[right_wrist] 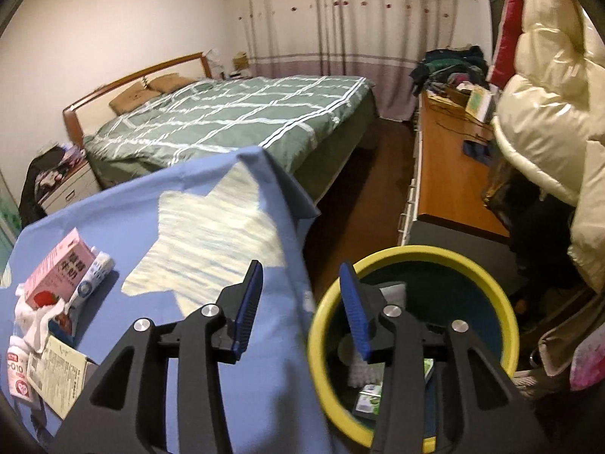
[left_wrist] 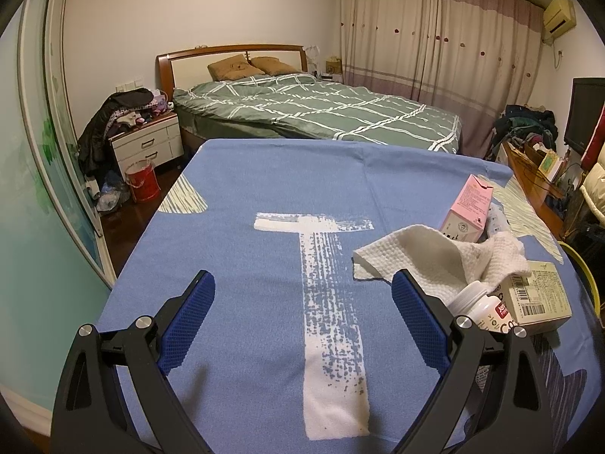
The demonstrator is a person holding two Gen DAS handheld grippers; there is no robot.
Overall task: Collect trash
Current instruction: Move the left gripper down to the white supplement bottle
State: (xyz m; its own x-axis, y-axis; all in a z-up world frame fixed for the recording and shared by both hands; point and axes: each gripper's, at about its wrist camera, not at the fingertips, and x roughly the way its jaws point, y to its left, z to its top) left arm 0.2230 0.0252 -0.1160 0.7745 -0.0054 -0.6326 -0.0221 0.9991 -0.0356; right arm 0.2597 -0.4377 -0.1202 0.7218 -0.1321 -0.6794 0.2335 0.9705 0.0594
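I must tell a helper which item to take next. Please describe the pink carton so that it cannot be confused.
Find the blue tablecloth, then the trash pile near its right edge. The pink carton lies at the pile's far end, beyond the white paper towel. It alone is pink.

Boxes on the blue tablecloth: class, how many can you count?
2. The pink milk carton lies at the far side of the pile; the beige box lies nearer, beside the white bottle. The paper towel may hide more.
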